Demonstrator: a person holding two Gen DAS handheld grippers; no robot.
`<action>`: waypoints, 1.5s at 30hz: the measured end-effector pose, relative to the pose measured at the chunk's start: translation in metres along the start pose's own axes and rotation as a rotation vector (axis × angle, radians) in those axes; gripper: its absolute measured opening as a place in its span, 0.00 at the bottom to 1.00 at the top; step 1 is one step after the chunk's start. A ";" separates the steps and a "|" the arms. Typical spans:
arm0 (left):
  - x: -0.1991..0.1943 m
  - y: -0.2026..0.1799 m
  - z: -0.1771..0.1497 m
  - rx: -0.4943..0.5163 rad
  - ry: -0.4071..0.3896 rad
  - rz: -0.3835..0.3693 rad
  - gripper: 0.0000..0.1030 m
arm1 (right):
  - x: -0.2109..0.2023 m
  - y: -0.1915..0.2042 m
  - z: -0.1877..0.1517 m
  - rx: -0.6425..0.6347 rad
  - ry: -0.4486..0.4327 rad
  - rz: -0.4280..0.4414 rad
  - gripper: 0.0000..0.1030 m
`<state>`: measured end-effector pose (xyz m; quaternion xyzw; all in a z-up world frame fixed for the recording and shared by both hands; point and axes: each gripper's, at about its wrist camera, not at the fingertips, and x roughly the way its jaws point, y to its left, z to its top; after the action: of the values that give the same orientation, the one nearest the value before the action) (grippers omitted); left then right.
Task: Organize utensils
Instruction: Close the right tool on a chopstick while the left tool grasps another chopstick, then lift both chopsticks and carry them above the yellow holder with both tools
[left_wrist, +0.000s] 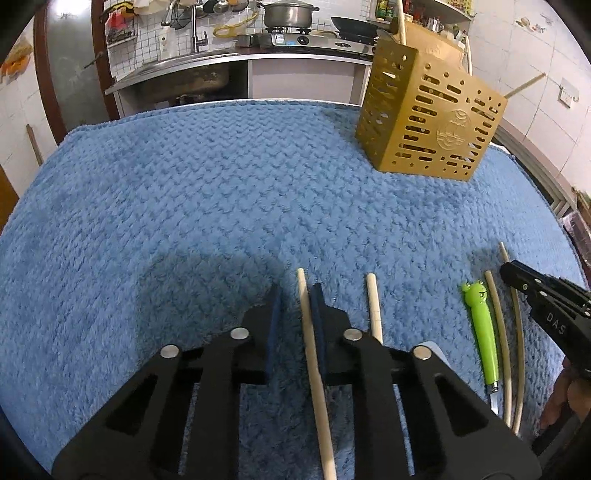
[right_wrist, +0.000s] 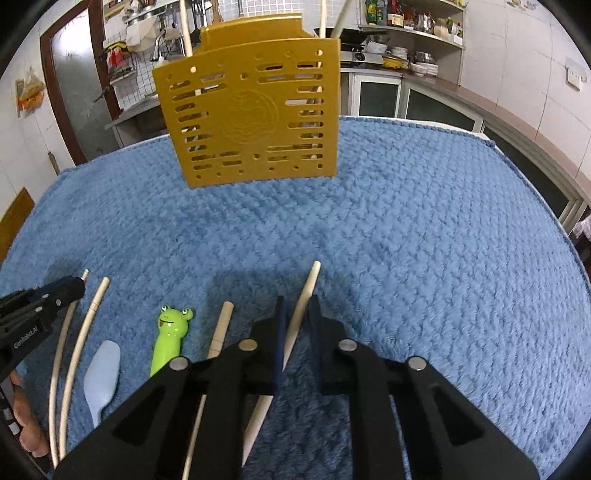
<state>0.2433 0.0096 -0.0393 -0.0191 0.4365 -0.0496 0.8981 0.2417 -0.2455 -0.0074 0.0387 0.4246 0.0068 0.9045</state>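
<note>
A gold perforated utensil holder (left_wrist: 428, 114) stands on the blue towel at the far right, with sticks in it; it shows centred in the right wrist view (right_wrist: 255, 118). My left gripper (left_wrist: 295, 306) is open, its jaws astride a wooden chopstick (left_wrist: 312, 354) lying on the towel. A second chopstick (left_wrist: 373, 306) lies just to its right. My right gripper (right_wrist: 297, 314) is open, its jaws astride another chopstick (right_wrist: 306, 295). A green frog-handled knife (right_wrist: 170, 339) and one more chopstick (right_wrist: 221, 328) lie to its left.
A pale blue spoon (right_wrist: 103, 373) and two chopsticks (right_wrist: 79, 354) lie at the left in the right wrist view. The blue towel (left_wrist: 184, 192) covers the table. A kitchen counter with sink and stove (left_wrist: 280, 33) runs behind.
</note>
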 end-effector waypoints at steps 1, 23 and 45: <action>-0.001 0.003 0.001 -0.011 0.002 -0.013 0.11 | 0.000 -0.002 0.001 0.005 -0.002 0.006 0.11; -0.010 0.004 -0.008 0.020 0.075 -0.025 0.08 | -0.007 0.003 -0.006 -0.042 0.004 0.049 0.11; -0.004 -0.011 -0.005 0.100 0.087 0.033 0.06 | -0.005 0.003 -0.006 -0.032 0.037 0.033 0.11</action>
<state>0.2355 -0.0010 -0.0384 0.0355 0.4723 -0.0572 0.8788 0.2334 -0.2419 -0.0073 0.0310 0.4402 0.0294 0.8969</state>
